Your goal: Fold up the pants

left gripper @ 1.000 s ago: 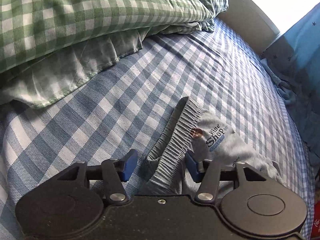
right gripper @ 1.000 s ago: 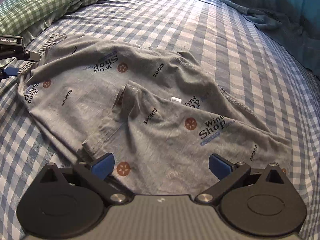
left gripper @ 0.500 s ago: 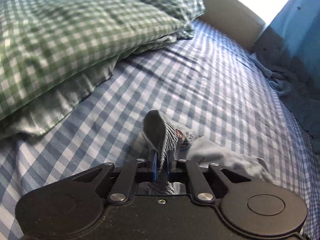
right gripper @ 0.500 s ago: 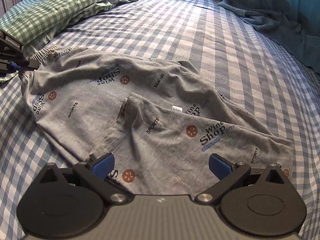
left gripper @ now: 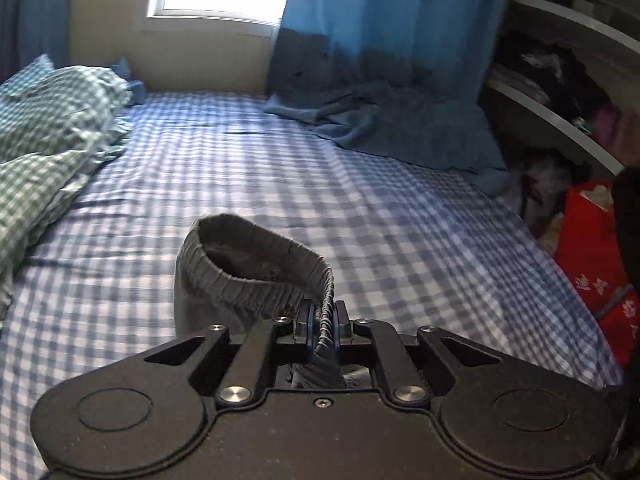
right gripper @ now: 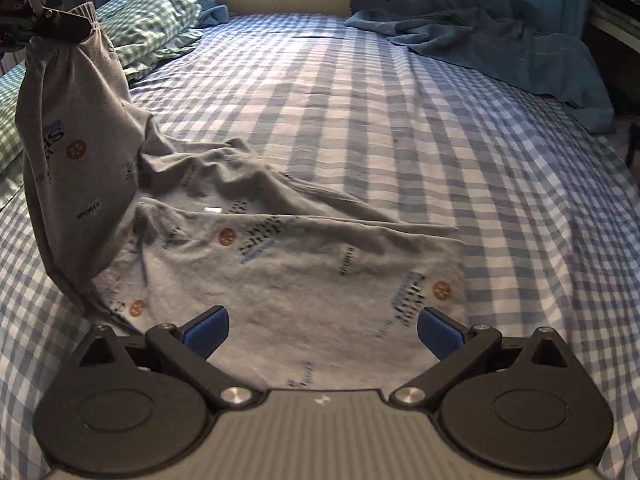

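Note:
Grey printed pants (right gripper: 280, 248) lie on the blue checked bed sheet (right gripper: 400, 120). My left gripper (left gripper: 322, 330) is shut on the elastic waistband (left gripper: 248, 280) and holds that end high above the bed; it also shows at the top left of the right wrist view (right gripper: 44, 24), with the pants hanging down from it. My right gripper (right gripper: 322, 330) is open, low over the leg end of the pants, its blue pads (right gripper: 208, 330) on either side of the cloth and touching nothing I can see.
Green checked pillows (left gripper: 48, 128) lie at the left. A blue curtain and a crumpled blue cloth (left gripper: 400, 128) lie at the far right of the bed. Shelves (left gripper: 560, 80) and a red bag (left gripper: 592, 248) stand past the right edge.
My left gripper closed on the waistband, then lifted it high and turned to the right. The pants now hang from it. My right gripper moved a little forward over the legs, still open.

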{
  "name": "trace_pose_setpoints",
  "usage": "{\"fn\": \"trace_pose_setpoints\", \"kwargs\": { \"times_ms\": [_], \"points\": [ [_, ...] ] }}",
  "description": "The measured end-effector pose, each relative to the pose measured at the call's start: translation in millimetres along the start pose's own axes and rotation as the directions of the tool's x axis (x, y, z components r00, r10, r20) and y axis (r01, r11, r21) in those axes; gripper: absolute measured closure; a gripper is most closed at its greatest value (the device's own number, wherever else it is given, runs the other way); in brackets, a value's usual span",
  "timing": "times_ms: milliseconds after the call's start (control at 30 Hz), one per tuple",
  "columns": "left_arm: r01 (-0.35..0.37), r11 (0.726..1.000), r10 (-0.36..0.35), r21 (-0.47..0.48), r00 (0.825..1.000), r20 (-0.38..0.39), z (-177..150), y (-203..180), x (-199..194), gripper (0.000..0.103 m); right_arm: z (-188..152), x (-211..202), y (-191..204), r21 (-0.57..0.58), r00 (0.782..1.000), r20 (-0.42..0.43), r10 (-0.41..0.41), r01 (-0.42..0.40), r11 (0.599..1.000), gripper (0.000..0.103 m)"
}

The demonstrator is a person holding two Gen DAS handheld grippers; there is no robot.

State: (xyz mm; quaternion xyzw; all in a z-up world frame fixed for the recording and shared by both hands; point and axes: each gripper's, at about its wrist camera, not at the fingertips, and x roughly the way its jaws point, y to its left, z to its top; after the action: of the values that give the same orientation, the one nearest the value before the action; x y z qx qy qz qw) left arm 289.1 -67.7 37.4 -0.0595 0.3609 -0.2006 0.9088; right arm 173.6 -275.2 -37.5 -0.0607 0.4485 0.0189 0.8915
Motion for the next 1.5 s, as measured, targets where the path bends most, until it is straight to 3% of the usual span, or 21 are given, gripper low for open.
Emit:
{"fn": "trace_pose_setpoints", "kwargs": {
  "times_ms": [133, 267, 433, 600, 700, 867, 967, 1033, 1133, 1200, 1367, 1467, 1500],
  "points": [
    [0.096, 0.993, -0.089, 0.074, 0.992, -0.085, -16.4, -67.5, 33.5, 0.095, -21.0, -10.1, -54.6, 0.043, 0.998, -0.002, -0.064, 0.064, 0.997, 0.000],
    [0.150, 0.981, -0.128, 0.125, 0.977, -0.172, -44.5, -121.6, 79.1, 0.095, -42.5, -14.8, -106.6, 0.081, 0.991, -0.032, -0.129, 0.131, 0.988, 0.000],
    [0.147, 0.975, -0.093, 0.168, 0.952, -0.293, -85.6, -163.5, 129.2, 0.095, -63.9, -20.3, -155.5, 0.122, 0.982, -0.073, -0.174, 0.182, 0.976, 0.000],
    [0.121, 0.971, -0.042, 0.208, 0.937, -0.346, -113.4, -180.8, 153.4, 0.090, -74.0, -16.6, -180.8, 0.136, 0.980, -0.099, -0.172, 0.184, 0.973, 0.000],
    [0.134, 0.982, -0.072, 0.135, 0.921, -0.384, -115.0, -172.5, 156.8, 0.079, -71.2, -10.2, -183.1, 0.133, 0.984, -0.101, -0.150, 0.163, 0.978, 0.000],
    [0.074, 0.996, -0.058, 0.038, 0.945, -0.321, -110.9, -143.2, 126.9, 0.029, -46.2, 2.8, -172.6, 0.103, 0.994, -0.065, -0.085, 0.091, 0.990, 0.000],
    [-0.031, 0.999, 0.026, -0.015, 0.961, -0.277, -108.4, -113.5, 104.5, 0.009, -26.6, 11.6, -160.5, 0.096, 0.999, -0.044, -0.024, 0.028, 0.995, 0.000],
    [-0.126, 0.990, 0.107, -0.057, 0.960, -0.260, -108.7, -89.5, 93.6, 0.001, -14.3, 17.8, -150.7, 0.115, 0.999, -0.037, 0.030, -0.025, 0.993, 0.000],
    [-0.278, 0.953, 0.237, -0.122, 0.932, -0.275, -111.7, -49.9, 85.4, 0.001, 2.6, 27.6, -133.5, 0.161, 0.992, -0.041, 0.118, -0.110, 0.981, 0.000],
    [-0.344, 0.922, 0.284, -0.177, 0.912, -0.295, -113.7, -24.5, 82.2, 0.001, 11.6, 35.2, -118.4, 0.178, 0.985, -0.069, 0.157, -0.142, 0.974, 0.000],
    [-0.405, 0.887, 0.302, -0.221, 0.871, -0.388, -129.4, 18.5, 91.5, 0.001, 15.5, 56.8, -92.5, 0.147, 0.972, -0.218, 0.092, -0.061, 0.987, 0.000],
    [-0.426, 0.882, 0.283, -0.203, 0.822, -0.494, -146.6, 32.3, 101.9, 0.001, -0.3, 56.5, -93.3, 0.130, 0.965, -0.258, 0.041, -0.007, 0.991, 0.000],
    [-0.415, 0.885, 0.269, -0.211, 0.826, -0.495, -151.2, 35.6, 100.3, 0.001, -6.9, 54.6, -95.4, 0.123, 0.965, -0.262, 0.027, 0.005, 0.992, 0.000]
  ]
}}
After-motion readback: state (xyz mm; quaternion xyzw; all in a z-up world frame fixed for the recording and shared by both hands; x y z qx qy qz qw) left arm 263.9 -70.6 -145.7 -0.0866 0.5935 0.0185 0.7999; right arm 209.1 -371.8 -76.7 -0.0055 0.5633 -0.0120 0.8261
